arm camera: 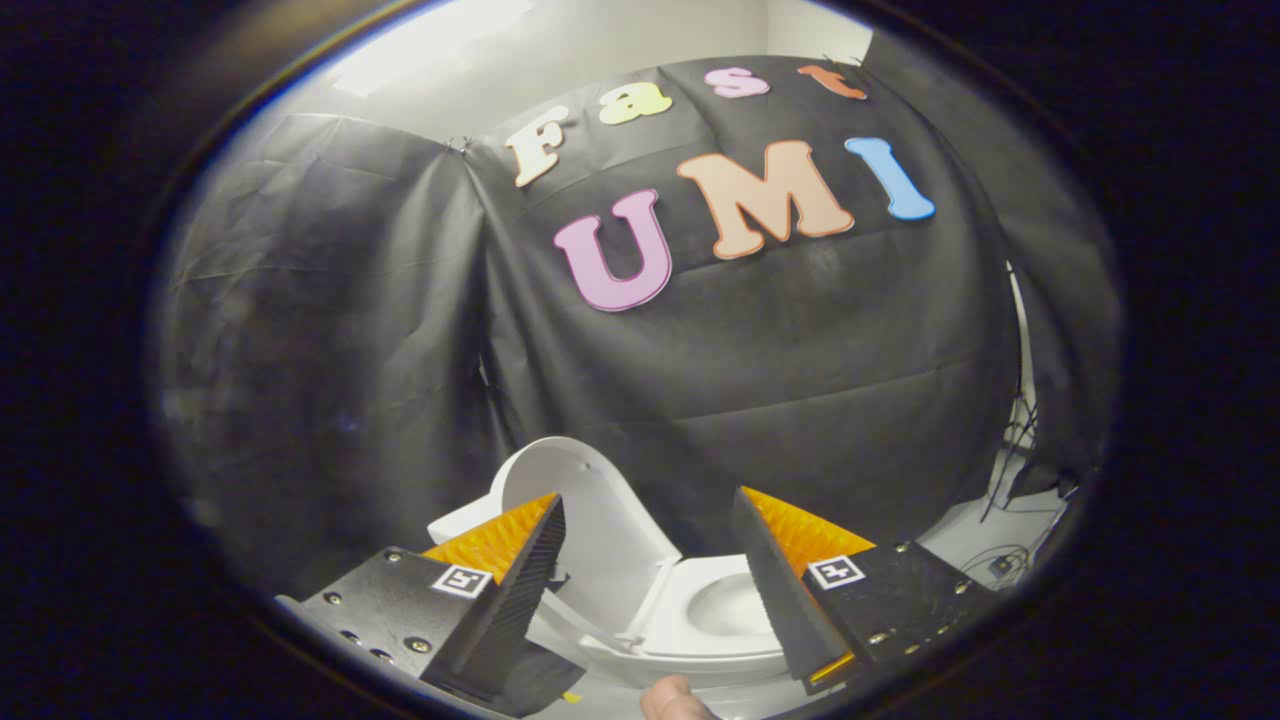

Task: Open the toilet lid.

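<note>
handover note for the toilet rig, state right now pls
Gripper: fingers spread wide apart, nothing between them, touching nothing.
Toilet lid: already raised, standing up against the black cloth wall, seen beyond and between the fingers, nearer the left one.
Toilet bowl: uncovered, seat down, just beyond the right finger.
A fingertip of a person shows at the bottom, below the bowl.
Cables lie on the floor off to the right.
Done: the lid looks fully open.
Left: nothing obvious on the lid; likely just pull the gripper back.

Pale floor (965, 545) carries the toilet (700, 625); cables (985, 562) lie beside it.
</note>
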Demonstrator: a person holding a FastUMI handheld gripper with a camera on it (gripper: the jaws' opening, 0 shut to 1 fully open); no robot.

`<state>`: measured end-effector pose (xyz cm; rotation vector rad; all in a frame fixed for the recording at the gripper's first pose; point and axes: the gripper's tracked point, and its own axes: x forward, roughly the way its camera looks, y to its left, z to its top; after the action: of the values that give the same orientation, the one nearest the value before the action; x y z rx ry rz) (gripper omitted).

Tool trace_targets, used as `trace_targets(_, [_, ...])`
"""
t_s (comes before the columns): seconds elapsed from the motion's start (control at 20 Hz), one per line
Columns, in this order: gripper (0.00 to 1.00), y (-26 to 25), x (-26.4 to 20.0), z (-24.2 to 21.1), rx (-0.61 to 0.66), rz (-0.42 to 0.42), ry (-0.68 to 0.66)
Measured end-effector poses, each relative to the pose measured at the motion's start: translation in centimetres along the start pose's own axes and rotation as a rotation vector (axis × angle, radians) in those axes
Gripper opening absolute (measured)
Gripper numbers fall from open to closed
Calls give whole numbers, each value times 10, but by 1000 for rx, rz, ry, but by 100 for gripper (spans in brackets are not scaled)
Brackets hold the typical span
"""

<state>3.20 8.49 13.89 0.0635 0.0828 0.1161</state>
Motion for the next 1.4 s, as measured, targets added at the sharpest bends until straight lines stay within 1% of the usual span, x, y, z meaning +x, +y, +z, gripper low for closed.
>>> trace_targets(0.15, [99,-31,-17,10,-60,-45,-17])
trace_targets(0.3, [99,-55,-33,4,-106,-57,-1])
trace_targets(0.4, [99,-70,-41,8,-101,-48,-49])
trace_targets(0.45, [99,-82,-40,5,-97,-55,-68])
trace_targets(0.55, [99,-106,-38,-18,-116,-81,-52])
trace_targets(0.6, [99,-117,-40,-29,-140,-98,-45])
trace_targets(0.7, [99,-133,-46,-37,-208,-131,-55])
trace_targets(0.8, [99,-140,-51,-46,-272,-144,-45])
trace_targets(0.9, [99,-149,-51,-42,-250,-161,-66])
trace_targets(1.0, [99,-148,-45,-46,-197,-144,-56])
trace_targets(1.1, [99,-152,-45,-38,-164,-147,-77])
trace_targets(1.25, [99,-157,-46,-36,-151,-160,-90])
trace_targets(1.4, [99,-160,-43,-41,-134,-167,-73])
